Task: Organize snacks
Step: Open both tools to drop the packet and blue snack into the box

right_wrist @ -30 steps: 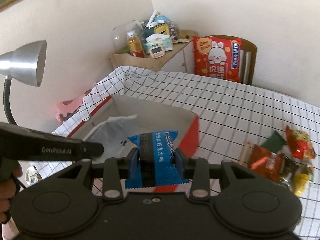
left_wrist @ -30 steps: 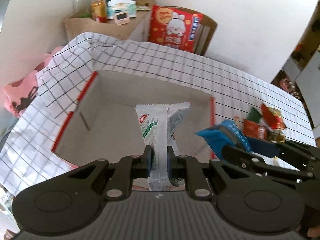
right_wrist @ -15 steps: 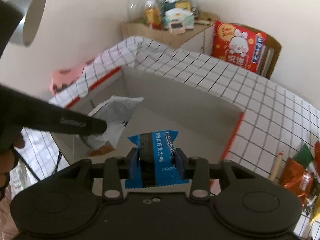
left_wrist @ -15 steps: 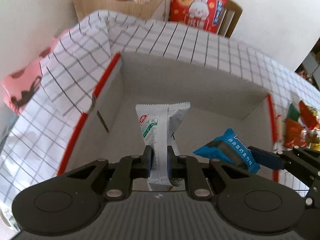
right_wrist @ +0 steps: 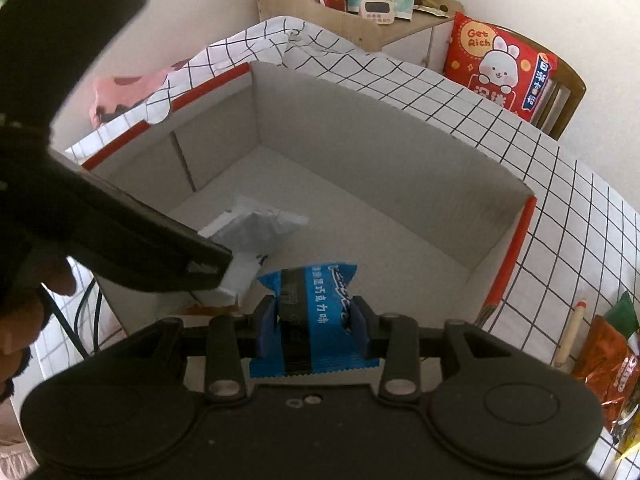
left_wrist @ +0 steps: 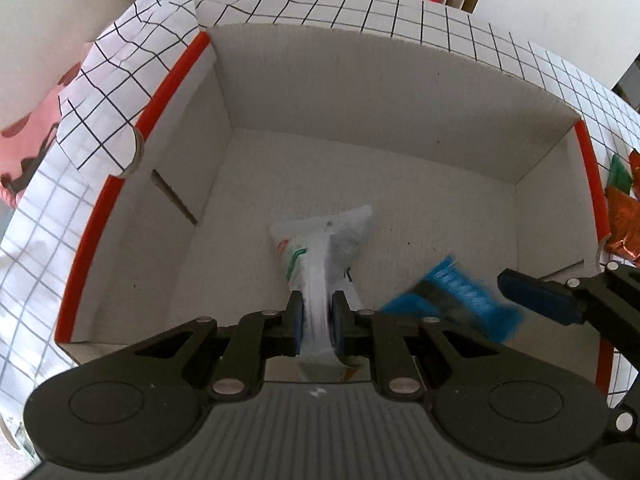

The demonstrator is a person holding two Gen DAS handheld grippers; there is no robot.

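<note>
My left gripper (left_wrist: 316, 322) is shut on a white snack packet (left_wrist: 320, 248) and holds it low inside an open cardboard box (left_wrist: 360, 92) with red-edged rims. My right gripper (right_wrist: 314, 326) is shut on a blue snack packet (right_wrist: 316, 312), held over the box's near right part. The blue packet (left_wrist: 452, 300) shows blurred in the left wrist view. The white packet (right_wrist: 256, 232) and the left gripper's arm show in the right wrist view. The box floor (right_wrist: 352, 232) holds nothing else that I can see.
The box sits on a checked tablecloth (right_wrist: 560, 208). Several loose snack packets (right_wrist: 608, 364) and a stick (right_wrist: 570, 332) lie to the right of the box. A red cushion on a chair (right_wrist: 496, 68) and a cluttered shelf (right_wrist: 360, 4) stand behind.
Both grippers have moved forward and down into the box, each with its packet. The box now fills both views.
</note>
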